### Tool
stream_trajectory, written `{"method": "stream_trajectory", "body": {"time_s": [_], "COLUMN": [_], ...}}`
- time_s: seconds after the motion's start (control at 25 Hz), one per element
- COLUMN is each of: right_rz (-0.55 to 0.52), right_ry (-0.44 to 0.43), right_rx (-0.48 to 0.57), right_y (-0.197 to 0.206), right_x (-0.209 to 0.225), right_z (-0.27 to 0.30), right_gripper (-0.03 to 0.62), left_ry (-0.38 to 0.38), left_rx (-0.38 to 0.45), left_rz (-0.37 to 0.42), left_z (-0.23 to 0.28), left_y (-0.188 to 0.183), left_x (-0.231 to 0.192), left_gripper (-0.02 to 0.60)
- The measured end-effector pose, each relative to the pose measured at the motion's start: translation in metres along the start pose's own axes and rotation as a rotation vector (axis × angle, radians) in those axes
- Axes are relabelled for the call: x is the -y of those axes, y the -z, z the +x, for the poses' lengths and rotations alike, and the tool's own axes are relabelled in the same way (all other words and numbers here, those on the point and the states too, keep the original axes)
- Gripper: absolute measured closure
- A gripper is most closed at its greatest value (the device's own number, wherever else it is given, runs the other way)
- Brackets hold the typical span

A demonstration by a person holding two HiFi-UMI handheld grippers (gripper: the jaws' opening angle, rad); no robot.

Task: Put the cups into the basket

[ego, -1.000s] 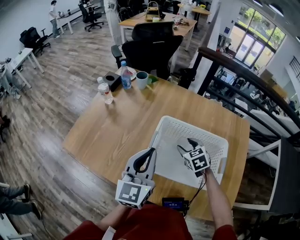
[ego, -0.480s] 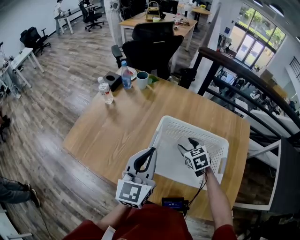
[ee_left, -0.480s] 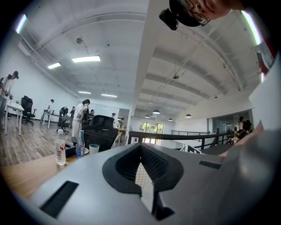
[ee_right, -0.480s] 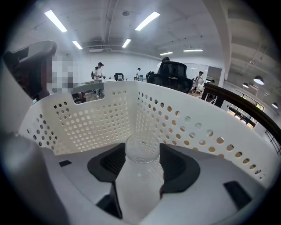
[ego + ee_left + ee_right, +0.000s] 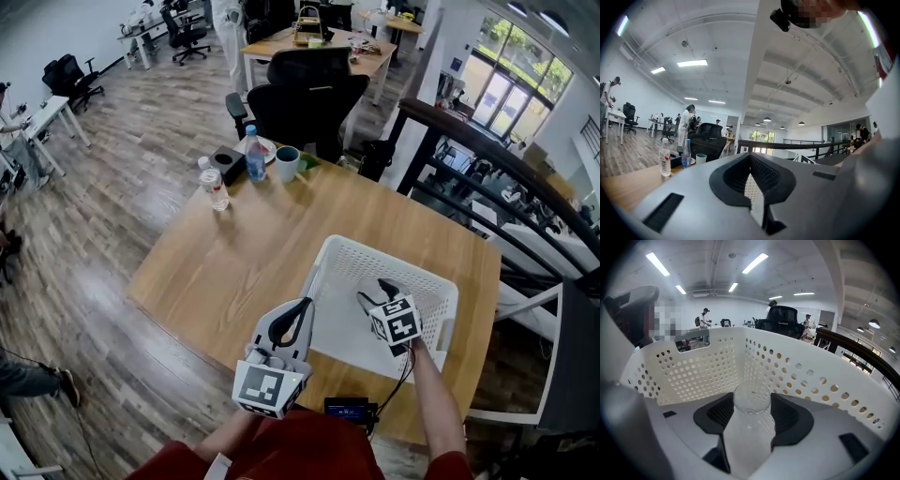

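Pinching a clear cup [image 5: 749,437] inside the basket [image 5: 693,364], right claw [image 5: 751,414] (left claw [image 5: 751,180] pressed together, empty)

Red top [image 5: 309,448], grey tools [image 5: 302,307] [image 5: 371,291] w/ markers

head cam: high over the wooden table's [image 5: 234,253] near edge, facing forward and steeply down; whole tabletop in frame.
left gripper cam: on the left gripper [image 5: 298,309], low by the near edge, facing across the table, tilted up; ceiling fills most of the frame.
right gripper cam: on the right gripper [image 5: 372,291], inside the white perforated basket [image 5: 693,366]; walls close, clear cup [image 5: 750,427] right at the lens.
head/left overlap: clear water bottle [image 5: 664,161] and mug [image 5: 700,158] at the far left corner.
head/right overlap: basket walls.
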State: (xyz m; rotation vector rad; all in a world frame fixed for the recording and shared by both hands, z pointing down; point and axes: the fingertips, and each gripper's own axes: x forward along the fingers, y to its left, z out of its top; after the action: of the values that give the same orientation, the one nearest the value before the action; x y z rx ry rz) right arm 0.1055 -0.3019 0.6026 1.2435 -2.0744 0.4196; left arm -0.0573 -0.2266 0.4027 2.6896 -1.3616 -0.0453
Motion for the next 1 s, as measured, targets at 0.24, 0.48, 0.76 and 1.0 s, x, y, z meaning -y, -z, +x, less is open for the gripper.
{"method": "stream_trajectory", "body": {"time_s": [0.24, 0.48, 0.76, 1.0], "right_rz": [0.009, 0.015, 0.022, 0.028], "right_ry": [0.005, 0.006, 0.0, 0.002], "right_rx": [0.013, 0.034, 0.032, 0.041], "right_y": [0.0006, -0.0027, -0.0013, -0.0035], "right_x": [0.0012, 0.0023, 0.0032, 0.0055], "right_z": [-0.0007, -0.0021, -0.0029, -0.0052], "right_gripper": [0.345, 0.344, 0.339, 0.335], "left_ry": [-0.002, -0.005, -0.011, -0.005], "left_rx": [0.011, 0.0, 0.009, 0.015], "left_rz": [0.011, -0.001, 0.007, 0.015], "left_z": [-0.0013, -0.0025, -0.0039, -0.0037], "left_y": [0.001, 0.001, 0.0024, 0.0003], "left_x": [-0.0014, -0.0008, -0.0029, -0.002], "left_gripper": [0.575, 0.575, 0.575, 0.575]}}
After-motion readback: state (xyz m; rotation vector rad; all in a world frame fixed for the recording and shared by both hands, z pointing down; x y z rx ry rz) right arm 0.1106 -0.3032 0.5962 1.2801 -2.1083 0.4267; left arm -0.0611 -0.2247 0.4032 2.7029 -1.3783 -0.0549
